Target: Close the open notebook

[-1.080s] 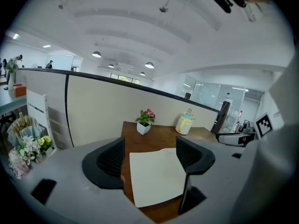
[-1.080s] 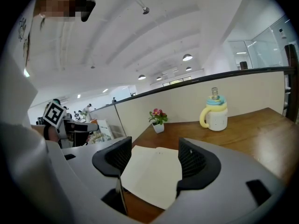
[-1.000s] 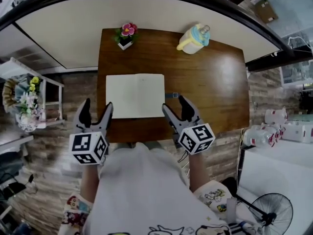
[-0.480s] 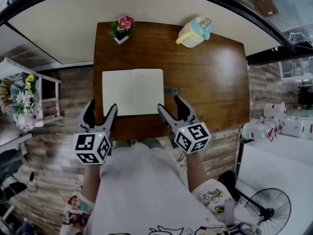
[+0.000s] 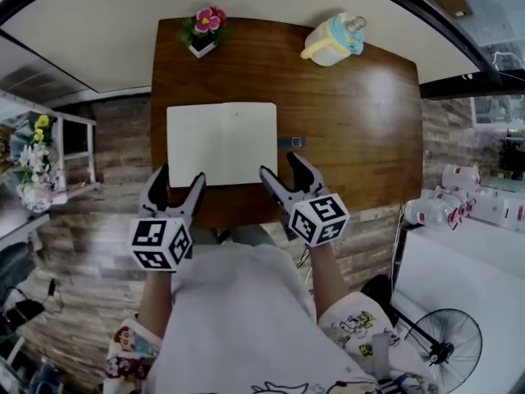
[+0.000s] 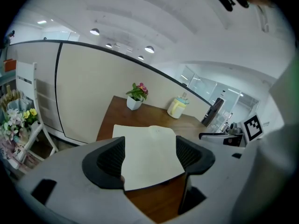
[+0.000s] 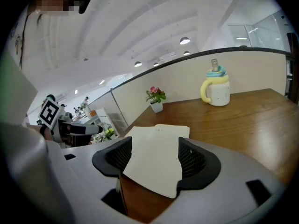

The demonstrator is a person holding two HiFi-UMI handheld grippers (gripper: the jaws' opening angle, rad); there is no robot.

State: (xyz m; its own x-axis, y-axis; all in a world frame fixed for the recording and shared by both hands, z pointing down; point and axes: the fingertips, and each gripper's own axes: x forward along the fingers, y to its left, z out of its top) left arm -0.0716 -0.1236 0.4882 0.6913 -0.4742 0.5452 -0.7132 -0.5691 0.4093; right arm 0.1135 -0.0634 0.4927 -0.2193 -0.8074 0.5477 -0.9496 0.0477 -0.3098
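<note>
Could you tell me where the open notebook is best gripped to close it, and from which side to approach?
Take the notebook by its right page's near outer corner, coming from the right with the open right gripper. It lies flat, spine centred, so that free edge probably lifts easiest.

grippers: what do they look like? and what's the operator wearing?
The left gripper and right gripper match: grey two-jaw claws with black ribbed pads. Each carries a white cube printed with black square markers. The person wears a white top with cartoon-print sleeves.
</note>
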